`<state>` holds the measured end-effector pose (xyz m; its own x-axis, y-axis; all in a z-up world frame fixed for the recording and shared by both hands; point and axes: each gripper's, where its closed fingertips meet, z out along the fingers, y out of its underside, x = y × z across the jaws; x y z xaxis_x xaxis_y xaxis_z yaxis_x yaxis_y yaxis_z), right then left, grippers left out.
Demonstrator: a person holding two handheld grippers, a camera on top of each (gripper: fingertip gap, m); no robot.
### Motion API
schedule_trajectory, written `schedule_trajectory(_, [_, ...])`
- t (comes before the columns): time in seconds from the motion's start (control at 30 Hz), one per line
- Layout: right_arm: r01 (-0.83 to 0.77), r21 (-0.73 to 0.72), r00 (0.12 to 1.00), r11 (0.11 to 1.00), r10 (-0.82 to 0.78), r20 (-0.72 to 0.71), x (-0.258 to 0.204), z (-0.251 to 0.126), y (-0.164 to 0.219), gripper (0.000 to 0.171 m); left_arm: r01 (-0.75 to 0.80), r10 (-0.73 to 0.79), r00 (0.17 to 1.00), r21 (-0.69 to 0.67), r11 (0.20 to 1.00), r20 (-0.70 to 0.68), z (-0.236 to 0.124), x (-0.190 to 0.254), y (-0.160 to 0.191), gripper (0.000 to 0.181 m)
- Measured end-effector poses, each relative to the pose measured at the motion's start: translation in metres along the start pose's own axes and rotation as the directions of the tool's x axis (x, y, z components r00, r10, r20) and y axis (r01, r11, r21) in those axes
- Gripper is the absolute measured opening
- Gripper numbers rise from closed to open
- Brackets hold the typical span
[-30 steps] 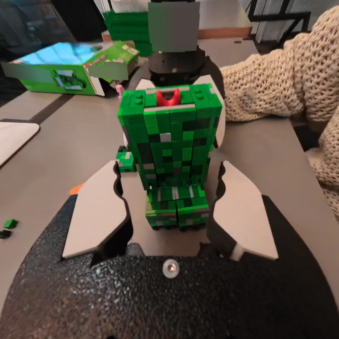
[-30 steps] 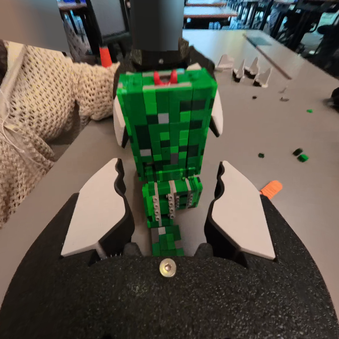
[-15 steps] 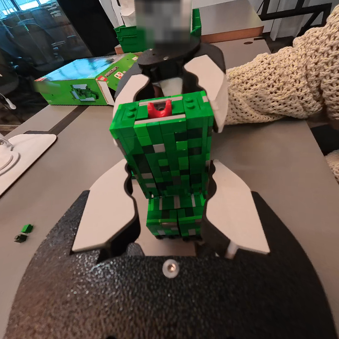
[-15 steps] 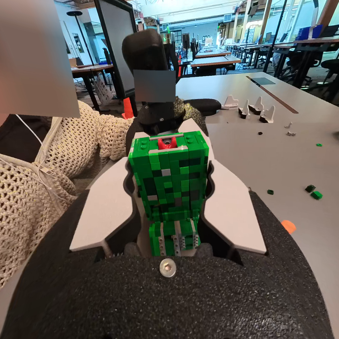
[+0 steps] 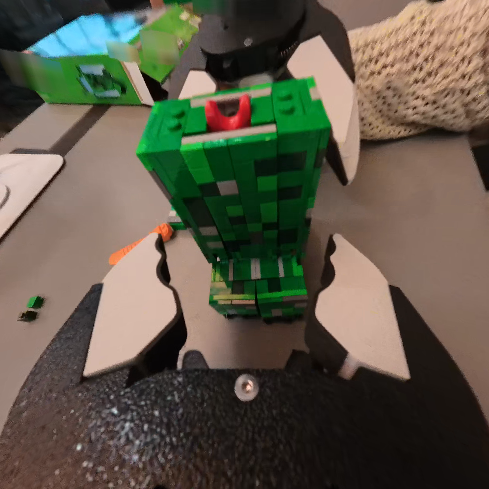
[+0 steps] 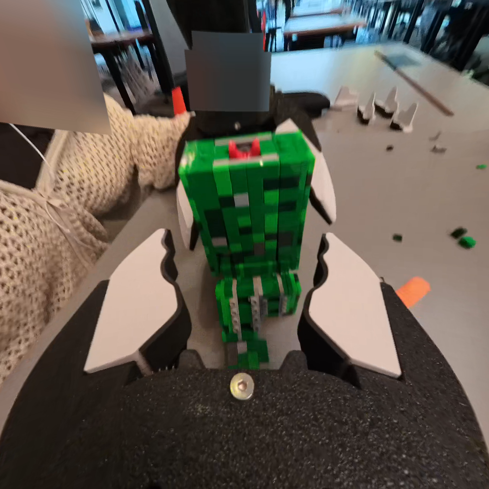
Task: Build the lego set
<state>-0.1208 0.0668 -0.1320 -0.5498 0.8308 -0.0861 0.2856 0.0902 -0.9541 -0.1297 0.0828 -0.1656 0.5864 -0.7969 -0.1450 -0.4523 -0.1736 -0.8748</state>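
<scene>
A green pixel-patterned lego figure (image 5: 246, 201) stands upright on the grey table (image 5: 79, 211), with a red piece (image 5: 227, 116) set in its top. My left gripper (image 5: 246, 238) is open, its fingers on either side of the figure's legs and apart from them. In the right wrist view the figure (image 6: 246, 211) stands between the fingers of my right gripper (image 6: 246, 234), which is open and apart from it. The two grippers face each other across the figure. A small green block (image 6: 248, 354) lies on the table at the figure's foot.
A green set box (image 5: 87, 76) lies at the back left, a white pad (image 5: 23, 185) at the left edge. An orange tool (image 6: 412, 291) and loose green pieces (image 6: 465, 240) lie beside the figure. A person's knitted sleeve (image 5: 423, 74) rests nearby. White spare parts (image 6: 383, 113) stand farther off. Some 4 cm of space lies between my two pairs of fingers.
Half a second ago both grippers were shut on the figure's body. Both have opened and drawn back a little, and the figure stands free on the table.
</scene>
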Motion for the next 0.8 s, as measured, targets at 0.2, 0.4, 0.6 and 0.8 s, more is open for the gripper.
schedule_trajectory(0.2, [0.062,-0.194,0.997,0.979,-0.071,-0.042,0.005,0.007,0.033,0.094,-0.056,0.056,0.998,-0.045,0.997,0.011,0.006,0.004,0.007,0.093])
schedule_trajectory(0.4, [0.092,-0.245,0.993,0.965,-0.107,-0.046,0.007,0.013,0.043,0.080,-0.064,0.065,0.998,-0.033,0.997,0.005,0.005,0.007,0.005,0.084])
schedule_trajectory(0.6, [0.090,-0.220,0.995,0.971,-0.098,-0.027,0.007,0.011,0.042,0.075,-0.056,0.057,0.998,-0.027,0.998,0.017,0.005,0.008,0.003,0.083])
schedule_trajectory(0.8, [0.093,-0.200,0.995,0.975,-0.097,-0.008,0.007,0.011,0.042,0.075,-0.046,0.046,0.999,-0.004,0.999,0.021,0.004,0.010,0.002,0.082])
